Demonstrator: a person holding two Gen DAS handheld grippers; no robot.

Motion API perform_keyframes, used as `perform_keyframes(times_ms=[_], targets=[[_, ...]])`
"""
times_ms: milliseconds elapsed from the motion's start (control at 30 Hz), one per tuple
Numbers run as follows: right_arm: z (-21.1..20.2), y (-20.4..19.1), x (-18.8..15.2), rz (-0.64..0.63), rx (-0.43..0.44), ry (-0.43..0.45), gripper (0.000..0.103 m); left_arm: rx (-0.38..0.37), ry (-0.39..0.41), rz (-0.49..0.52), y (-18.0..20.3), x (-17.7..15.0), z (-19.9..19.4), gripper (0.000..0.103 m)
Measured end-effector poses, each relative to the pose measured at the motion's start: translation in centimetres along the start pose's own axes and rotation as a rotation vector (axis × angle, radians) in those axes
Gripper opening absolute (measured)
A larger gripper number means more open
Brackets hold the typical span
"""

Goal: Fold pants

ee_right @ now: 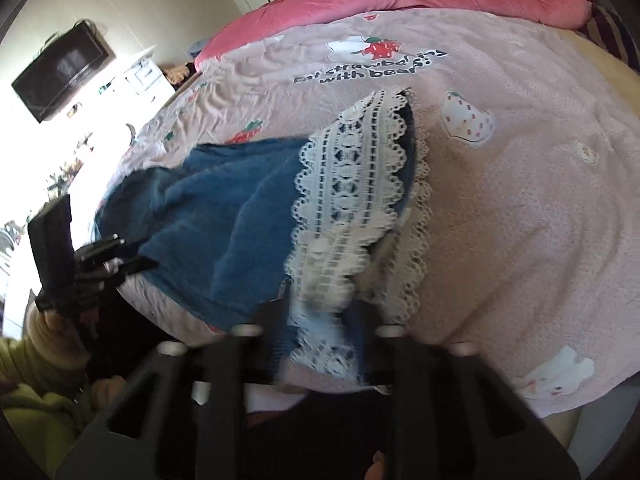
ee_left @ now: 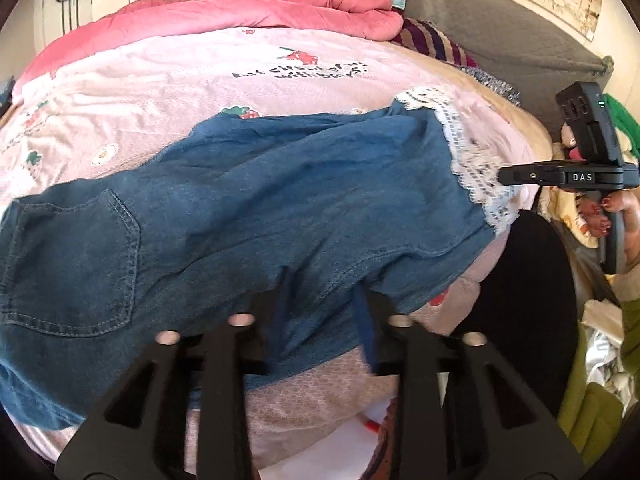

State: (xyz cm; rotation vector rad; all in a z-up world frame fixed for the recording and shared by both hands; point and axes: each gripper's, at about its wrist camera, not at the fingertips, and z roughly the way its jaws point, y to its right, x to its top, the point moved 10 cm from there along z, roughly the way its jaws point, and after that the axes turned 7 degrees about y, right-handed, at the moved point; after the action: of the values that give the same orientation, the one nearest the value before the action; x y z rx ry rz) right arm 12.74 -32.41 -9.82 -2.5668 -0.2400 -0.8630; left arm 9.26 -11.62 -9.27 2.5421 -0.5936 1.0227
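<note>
I have the denim pants [ee_left: 248, 216] laid across the near edge of the bed [ee_left: 168, 80], waist end with its back pocket [ee_left: 76, 264] out at nine o'clock in my left view, lace-trimmed cuffs [ee_right: 352, 184] at three o'clock. My left gripper [ee_left: 322, 300] has its jaws set on either side of a fold of denim along the near edge; it looks pinched, though the contact is dark, so I cannot tell for sure. My right gripper [ee_right: 320, 336] sits at the cuff end with lace and denim between its jaws, apparently clamped, but the blur there stops me being certain.

I judge this two-point hold along one long edge is meant to let me lift that side and carry it over evenly, keeping the legs aligned.

The pink strawberry-print sheet [ee_right: 520, 200] under the pants is soft and rumpled, so cloth may drag on it. A rolled pink quilt [ee_left: 248, 8] lies at twelve o'clock, a grey headboard [ee_left: 500, 28] at one o'clock, and a wall-mounted screen [ee_right: 60, 72] shows at ten o'clock in the right view.
</note>
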Motion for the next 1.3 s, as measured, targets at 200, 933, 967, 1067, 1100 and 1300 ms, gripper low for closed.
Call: perform_keyframes(times_ms=[200,933,967,1067,1100,1300], targets=[[-1.0,2.2,-2.1,0.029,0.003,-0.006,0.009,0.014,-0.013,0.012,-0.6,-0.3,0.0,0.008],[-3.4,-3.6,0.9,-0.161,-0.03,0.117,0.038,-0.004,-0.035,0.047,-0.3,-2.8,-1.5,0.008],[-2.2,-5.7,1.0,-0.222,-0.005,0.097,0.038,-0.015,-0.029,0.044,-0.2,-2.9,-2.1,0.008],[0.9,-10.4,0.3,-0.356,0.057,0.048,0.038,0.01,-0.003,0.026,-1.0,-2.8,-3.8,0.008],[1.9,-11.8,0.0,-0.395,0.076,0.031,0.038,0.021,0.008,0.011,-1.6,-2.7,-4.4,0.009],[6.7,-17.1,-2.3,-0.645,0.051,-0.025,0.038,0.216,0.103,-0.112,-8.2,-1.5,-9.8,0.05]])
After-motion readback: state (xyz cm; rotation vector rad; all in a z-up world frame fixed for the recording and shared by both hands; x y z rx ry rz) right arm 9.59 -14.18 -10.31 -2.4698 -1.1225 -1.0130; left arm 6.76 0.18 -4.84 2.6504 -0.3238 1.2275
